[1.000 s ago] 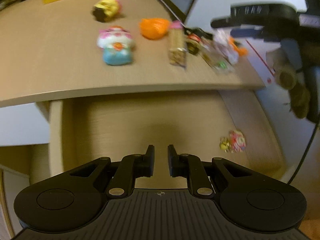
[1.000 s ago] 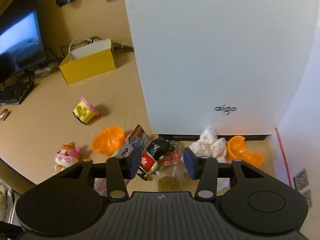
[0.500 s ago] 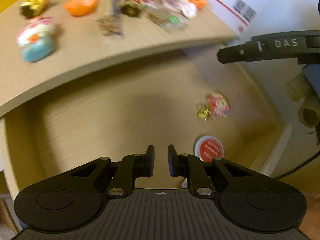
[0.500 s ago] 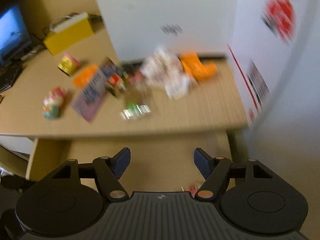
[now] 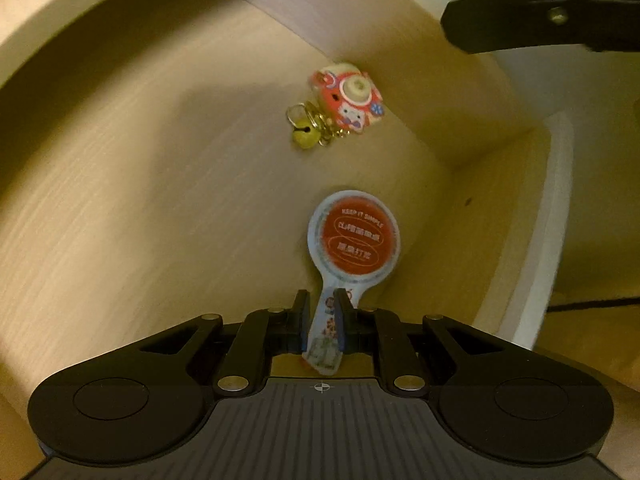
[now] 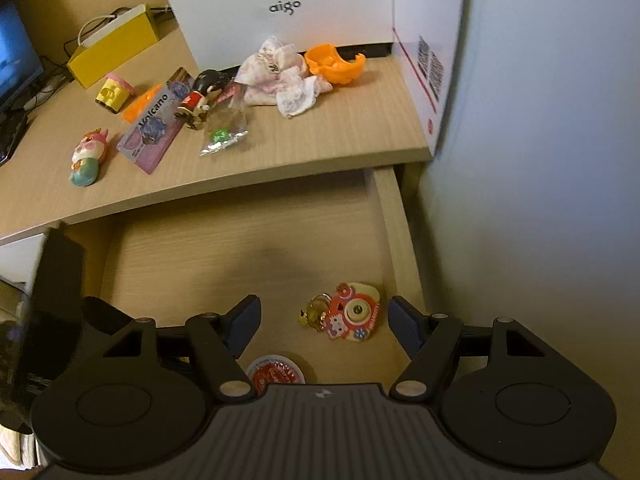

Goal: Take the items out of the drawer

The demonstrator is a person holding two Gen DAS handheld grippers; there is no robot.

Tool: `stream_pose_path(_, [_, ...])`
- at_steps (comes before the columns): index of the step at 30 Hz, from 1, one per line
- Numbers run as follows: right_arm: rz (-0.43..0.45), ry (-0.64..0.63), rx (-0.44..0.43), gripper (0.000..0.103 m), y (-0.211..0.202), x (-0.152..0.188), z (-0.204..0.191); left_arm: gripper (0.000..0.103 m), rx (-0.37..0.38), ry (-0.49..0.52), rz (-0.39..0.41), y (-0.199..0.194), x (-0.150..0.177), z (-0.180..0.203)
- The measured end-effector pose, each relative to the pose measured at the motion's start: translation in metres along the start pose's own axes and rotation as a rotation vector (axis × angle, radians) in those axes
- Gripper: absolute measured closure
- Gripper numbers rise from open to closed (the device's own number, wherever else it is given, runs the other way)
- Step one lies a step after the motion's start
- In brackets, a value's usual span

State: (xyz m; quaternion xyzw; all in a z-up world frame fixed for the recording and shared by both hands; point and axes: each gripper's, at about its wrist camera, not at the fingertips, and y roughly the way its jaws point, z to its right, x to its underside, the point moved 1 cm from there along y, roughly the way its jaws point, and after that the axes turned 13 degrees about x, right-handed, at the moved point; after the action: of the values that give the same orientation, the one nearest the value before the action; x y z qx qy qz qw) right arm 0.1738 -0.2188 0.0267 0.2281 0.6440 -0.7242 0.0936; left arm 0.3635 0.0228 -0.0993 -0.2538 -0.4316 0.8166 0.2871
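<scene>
The wooden drawer (image 5: 120, 200) stands pulled out under the desk. A round red-and-white paddle-shaped tag (image 5: 354, 240) lies near its front right corner. My left gripper (image 5: 322, 320) is low inside the drawer, its fingers shut on the tag's narrow handle. Farther back lies a red cartoon keychain (image 5: 344, 104) with a small yellow bell. My right gripper (image 6: 324, 314) hovers open above the drawer, and the keychain (image 6: 348, 316) shows between its fingers, lower down and untouched. The tag's (image 6: 274, 372) top edge peeks out beside the right gripper's body.
On the desk top (image 6: 340, 136) lie several toys, a purple packet (image 6: 154, 128), a clear bag (image 6: 224, 124), a crumpled cloth (image 6: 284, 76) and an orange shell (image 6: 336, 64). A white box (image 6: 280, 4) stands behind them, a yellow box (image 6: 116, 48) and a monitor (image 6: 16, 64) at left. A wall (image 6: 540, 160) is at right.
My left gripper has dropped into the drawer and forward to the round tag, whose handle now sits between its fingers. The right gripper has pulled back from the desk to above the drawer.
</scene>
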Motion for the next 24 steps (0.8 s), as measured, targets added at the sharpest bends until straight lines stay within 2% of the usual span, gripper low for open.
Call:
stream_pose_path(6, [-0.008,0.015,-0.019,0.032,0.003,0.007,0.002,0.088,-0.016,0.032,-0.024,0.01,-0.011,0.011])
stream_pose_path(10, [-0.011,0.027,-0.017,0.032,0.005,0.009,0.001,0.065,-0.074,0.031,0.014,0.011,-0.013,0.015])
stream_pose_path(12, [-0.006,0.031,-0.016,0.032,0.005,0.009,0.002,0.061,-0.111,0.033,0.041,0.01,-0.011,0.016])
stream_pose_path(15, [0.004,0.045,-0.015,0.032,0.004,0.008,0.004,0.061,-0.196,0.039,0.101,0.003,-0.009,0.016])
stream_pose_path(18, [0.008,0.056,-0.012,0.032,0.005,0.007,0.004,0.071,-0.31,0.039,0.183,-0.004,-0.011,0.011])
stream_pose_path(19, [0.008,0.059,-0.013,0.032,0.005,0.007,0.005,0.071,-0.311,0.05,0.21,-0.005,-0.011,0.009])
stream_pose_path(20, [0.009,0.061,-0.014,0.032,0.006,0.007,0.005,0.071,-0.277,0.067,0.233,-0.007,-0.01,0.008])
stream_pose_path(22, [0.01,0.06,-0.018,0.032,0.006,0.007,0.004,0.071,-0.213,0.094,0.229,-0.009,-0.008,0.01])
stream_pose_path(24, [0.015,0.059,-0.021,0.032,0.005,0.006,0.004,0.07,-0.18,0.154,0.217,-0.009,-0.003,0.019])
